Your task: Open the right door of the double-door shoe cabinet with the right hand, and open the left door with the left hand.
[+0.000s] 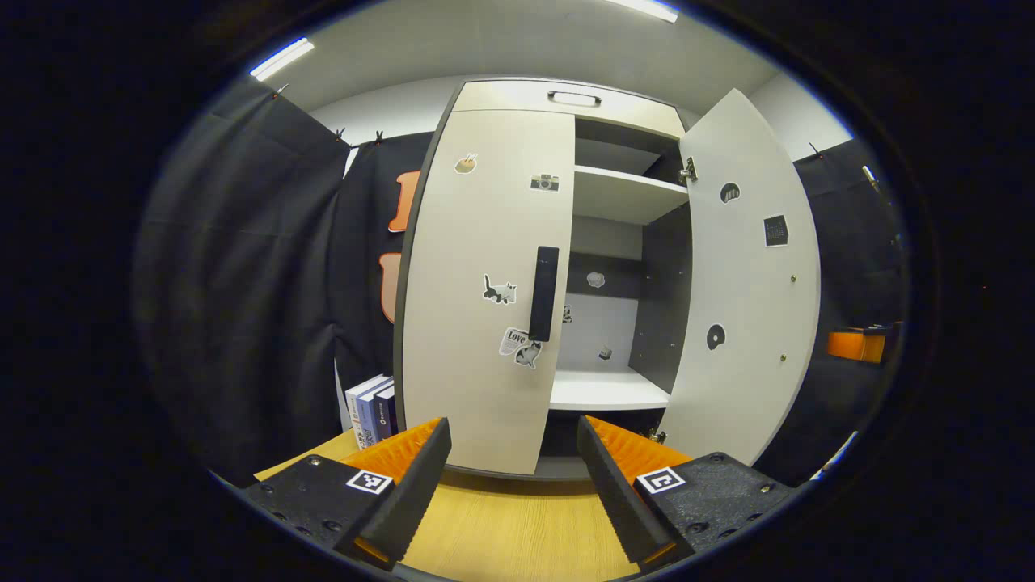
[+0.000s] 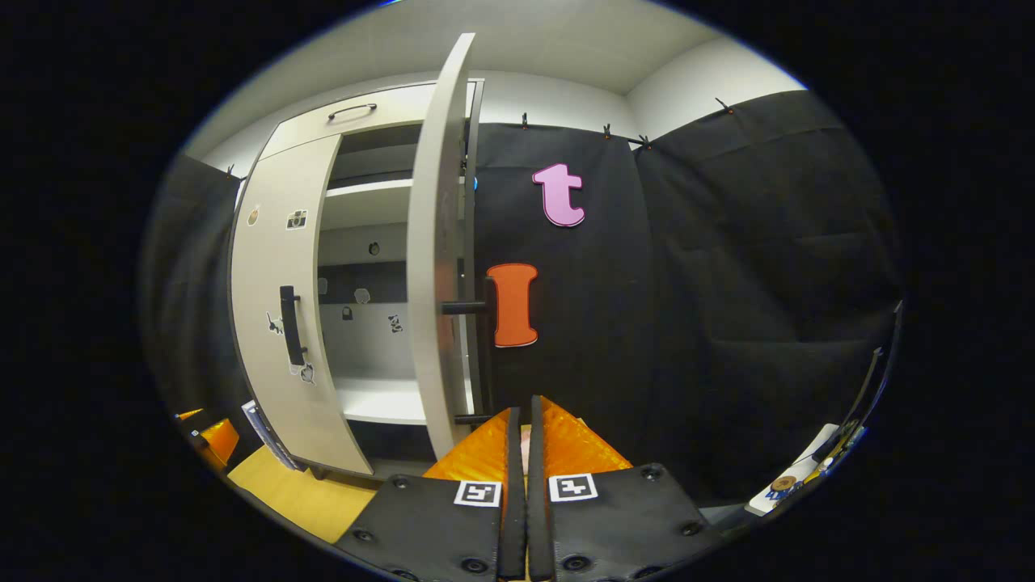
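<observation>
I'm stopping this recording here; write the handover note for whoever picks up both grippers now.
Left gripper: open, holding nothing, facing the cabinet front across the wooden tabletop.
Right gripper: fingers together, nothing visibly between them, just off the right door's handle.
Right door: swung wide open, shelves exposed. Done.
Left door: closed, its black handle untouched.
Left to do: bring the left gripper to that handle, grip it and pull the left door open.

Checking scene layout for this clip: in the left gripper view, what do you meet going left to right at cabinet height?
Books → closed left door → its black handle → open shelf interior → swung-open right door → orange part of the other gripper at the far right.
</observation>
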`<state>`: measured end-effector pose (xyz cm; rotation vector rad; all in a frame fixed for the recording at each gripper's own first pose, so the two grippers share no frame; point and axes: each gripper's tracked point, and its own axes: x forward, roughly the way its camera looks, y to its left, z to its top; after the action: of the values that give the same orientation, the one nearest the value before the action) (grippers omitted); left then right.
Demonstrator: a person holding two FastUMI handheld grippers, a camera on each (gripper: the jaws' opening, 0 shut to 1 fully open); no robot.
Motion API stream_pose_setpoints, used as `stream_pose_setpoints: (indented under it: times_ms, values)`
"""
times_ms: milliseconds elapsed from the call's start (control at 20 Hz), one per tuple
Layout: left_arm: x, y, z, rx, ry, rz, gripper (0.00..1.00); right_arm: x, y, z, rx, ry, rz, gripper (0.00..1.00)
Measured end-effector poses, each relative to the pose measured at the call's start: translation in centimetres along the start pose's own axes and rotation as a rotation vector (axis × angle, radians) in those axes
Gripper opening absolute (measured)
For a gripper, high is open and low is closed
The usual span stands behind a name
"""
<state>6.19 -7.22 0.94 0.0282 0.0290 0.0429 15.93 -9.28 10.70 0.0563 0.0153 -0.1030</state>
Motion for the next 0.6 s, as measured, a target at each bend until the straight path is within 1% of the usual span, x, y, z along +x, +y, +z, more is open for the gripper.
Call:
stream_pose_setpoints:
  times_ms: [150,200,250,300,350,400,500,550,600]
  values:
    - [2.2,-1.1,0.9,0.013,-0.006,0.005,0.97,-0.4,-1.0,-0.4,0.008,0.017,0.003,0.09]
    - [3.1,-1.6,1.2,0.012,-0.006,0.0,0.95,-0.3,-1.4,-0.6,0.003,0.025,0.005,0.33]
    - [4.0,-2.0,1.4,0.005,-0.007,-0.008,0.94,-0.2,-1.6,-0.6,-0.002,0.027,0.011,0.57]
    - [5.0,-2.4,1.7,-0.007,-0.006,-0.014,0.94,-0.2,-1.8,-0.7,-0.008,0.027,0.019,0.76]
    - [5.9,-2.8,1.9,-0.024,-0.003,-0.018,0.94,-0.3,-2.2,-0.7,-0.012,0.028,0.025,0.83]
    - [6.9,-3.1,1.9,-0.044,0.006,-0.021,0.94,-0.3,-2.6,-0.7,-0.006,0.026,0.031,0.73]
    - [8.7,-3.4,2.0,-0.065,0.019,-0.03,0.95,-0.5,-3.4,-0.4,0.009,0.018,0.03,0.94]
    - [9.7,-3.3,2.3,-0.06,0.017,-0.027,0.92,-0.4,-3.9,-0.2,0.011,0.011,0.022,0.98]
    - [10.6,-3.2,2.6,-0.052,0.014,-0.022,0.97,-0.3,-4.7,-0.1,0.01,0.005,0.012,0.99]
